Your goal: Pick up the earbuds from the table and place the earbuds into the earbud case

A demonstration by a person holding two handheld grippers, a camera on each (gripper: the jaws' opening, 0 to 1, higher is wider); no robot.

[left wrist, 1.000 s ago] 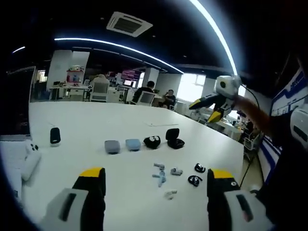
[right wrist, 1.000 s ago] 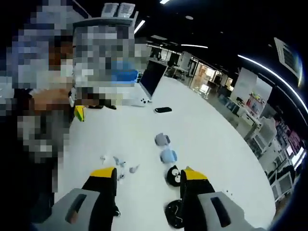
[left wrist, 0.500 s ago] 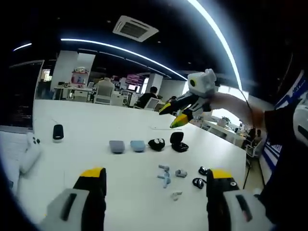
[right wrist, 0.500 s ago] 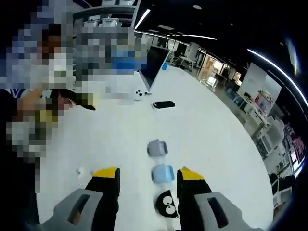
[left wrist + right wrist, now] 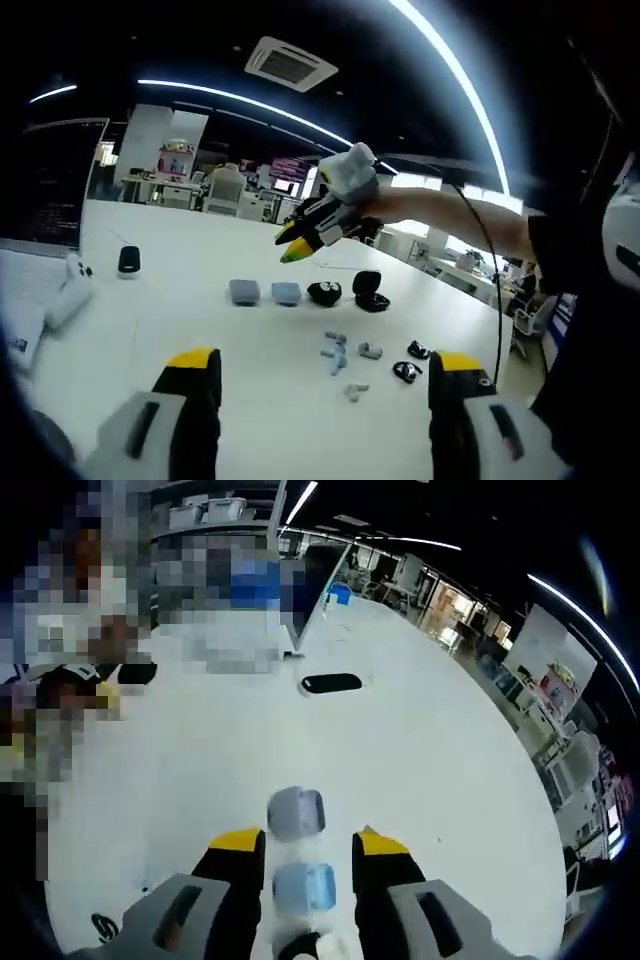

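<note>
Hovering above the row of earbud cases (image 5: 305, 293), the right tongs (image 5: 305, 848) straddle the light-blue case (image 5: 303, 887), jaws apart; left tongs (image 5: 318, 362) wait open and empty. Loose earbuds (image 5: 342, 356) lie scattered on the white surface (image 5: 180, 300), presumably awaiting pickup.

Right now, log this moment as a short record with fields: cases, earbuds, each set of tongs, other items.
cases: grey case, blue case, black case with eyes and open black case in a row on the white table
earbuds: loose light earbuds and black earbuds nearer the camera
left tongs: open, empty
right tongs: open, over the blue case
other: black mouse, white controller
</note>
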